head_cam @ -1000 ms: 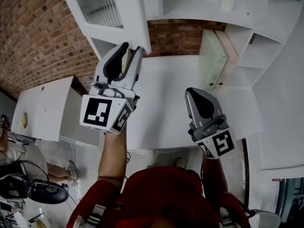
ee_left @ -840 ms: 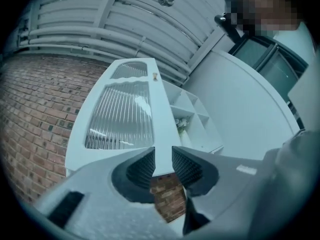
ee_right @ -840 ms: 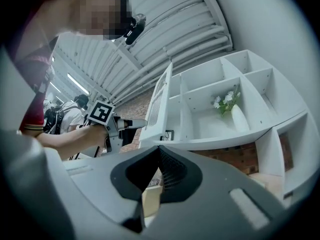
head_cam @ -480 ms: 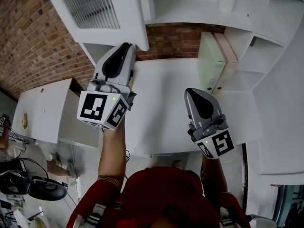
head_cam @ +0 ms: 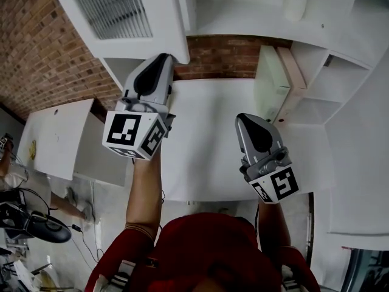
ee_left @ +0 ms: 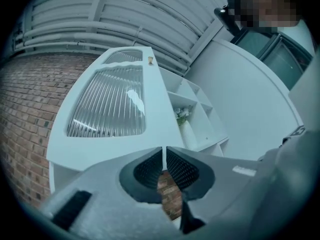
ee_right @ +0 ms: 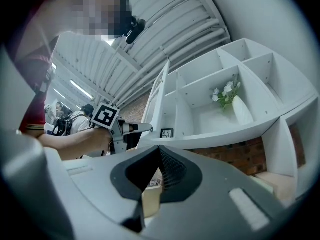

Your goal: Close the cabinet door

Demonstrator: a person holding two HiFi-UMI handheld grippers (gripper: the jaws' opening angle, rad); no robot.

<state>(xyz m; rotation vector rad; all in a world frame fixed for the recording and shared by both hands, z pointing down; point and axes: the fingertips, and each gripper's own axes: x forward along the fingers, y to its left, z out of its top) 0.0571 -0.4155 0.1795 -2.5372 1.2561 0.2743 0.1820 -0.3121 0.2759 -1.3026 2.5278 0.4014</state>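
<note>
Brick wall (head_cam: 36, 53) is seen behind. At upper left the door (head_cam: 121, 17), judged light but glazed, is clamped at its stiff lower edge by the left gripper (head_cam: 165, 58), whose jaws have just been closing; the right gripper (head_cam: 243, 118) is held together, empty.

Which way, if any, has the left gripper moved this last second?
Yes: the left gripper shifted slightly left, away from the cream box; its jaws have just been closing on the cabinet door.
</note>
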